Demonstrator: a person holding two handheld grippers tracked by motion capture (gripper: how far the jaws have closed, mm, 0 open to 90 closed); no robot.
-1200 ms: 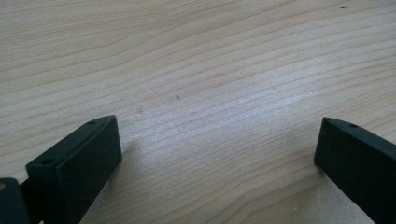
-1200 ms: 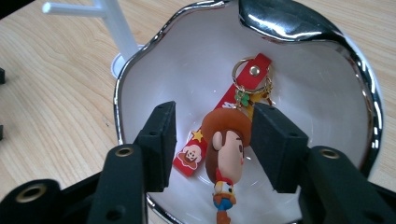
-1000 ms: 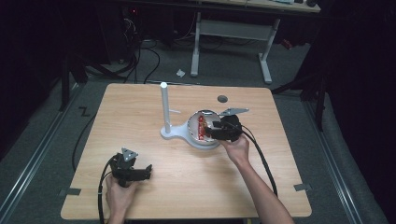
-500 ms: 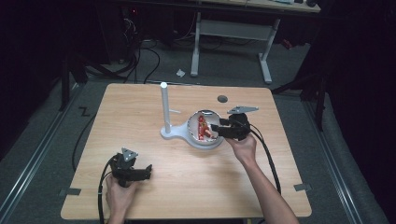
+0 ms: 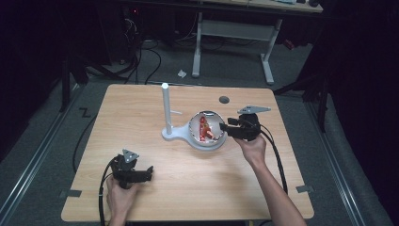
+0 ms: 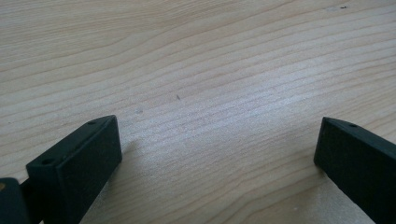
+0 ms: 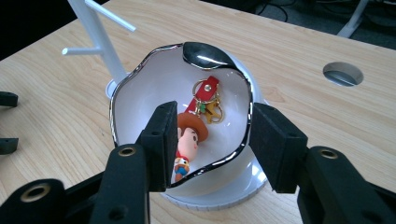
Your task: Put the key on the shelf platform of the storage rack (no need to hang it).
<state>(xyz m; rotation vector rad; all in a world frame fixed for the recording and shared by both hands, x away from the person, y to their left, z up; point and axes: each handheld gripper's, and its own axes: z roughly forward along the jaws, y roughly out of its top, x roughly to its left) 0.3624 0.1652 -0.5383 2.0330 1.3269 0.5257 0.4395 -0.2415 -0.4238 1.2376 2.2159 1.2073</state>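
A small cowboy figure keychain [image 7: 187, 140] is lying inside a white bowl [image 7: 135, 100] with a wavy chrome-edged rim. The figure is wearing a brown hat, and its red strap and gold ring are pointing toward the far side of the bowl, where a shiny spoon-like lip is curling over the rim. The bowl is sitting on a round white base, and from that same base a white stand [image 5: 166, 108] with thin side pegs is rising upright just beside the bowl, on its left in the high view.

The right hand-held gripper [image 7: 212, 140] is hovering at the near rim of the bowl with its jaws spread apart and nothing between the pads. In the right gripper view one jaw is reaching down inside the bowl, right next to the figure's hat, while the other is standing outside the wall, so the rim is passing between them; whether either pad is touching the rim cannot be told. In the high view this hand-held gripper is sitting at the bowl's right edge.

The bowl and stand are resting near the middle of the wooden surface [image 5: 131, 108], and a round hole [image 5: 224, 99] is showing in the surface behind the bowl.

The left hand-held gripper [image 5: 149, 171] is resting well apart, near the front left of the surface, jaws wide open over bare wood.
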